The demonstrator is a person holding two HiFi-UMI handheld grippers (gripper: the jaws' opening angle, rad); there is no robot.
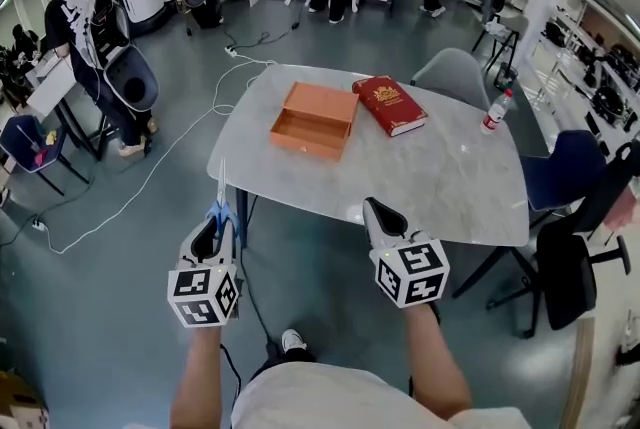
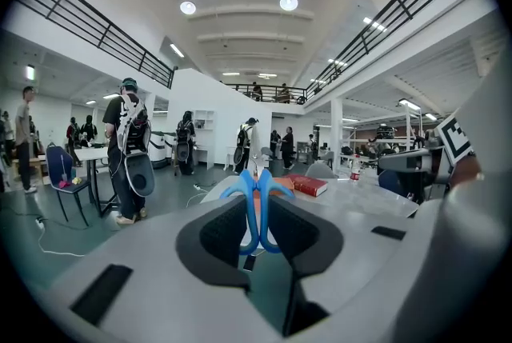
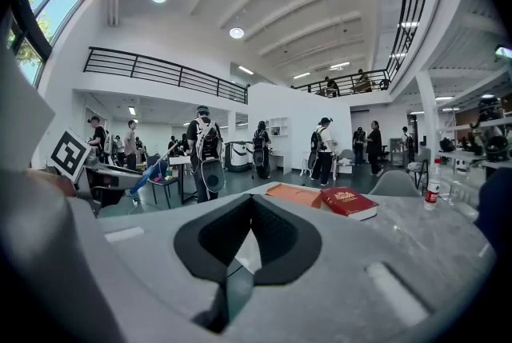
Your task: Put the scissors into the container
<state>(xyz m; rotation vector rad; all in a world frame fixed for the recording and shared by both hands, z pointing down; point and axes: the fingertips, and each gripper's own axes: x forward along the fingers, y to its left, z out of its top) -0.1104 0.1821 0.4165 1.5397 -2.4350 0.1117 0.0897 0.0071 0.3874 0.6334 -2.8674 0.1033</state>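
The scissors [image 1: 219,207] have blue handles and thin blades that point away from me. My left gripper [image 1: 220,225] is shut on the handles, off the table's near left corner. In the left gripper view the blue handle loops [image 2: 258,209] sit pinched between the dark pads. The container is an open orange box [image 1: 314,121], empty, on the far left part of the grey table [image 1: 450,187]. My right gripper [image 1: 380,214] hovers at the table's near edge, shut with nothing in it. Beyond its closed jaws, the right gripper view shows the orange box [image 3: 293,193].
A red book [image 1: 391,104] lies right next to the box, and a water bottle [image 1: 494,112] stands at the table's far right edge. Chairs [image 1: 572,217] stand to the right. A white cable [image 1: 170,152] runs over the floor at left. Several people stand behind.
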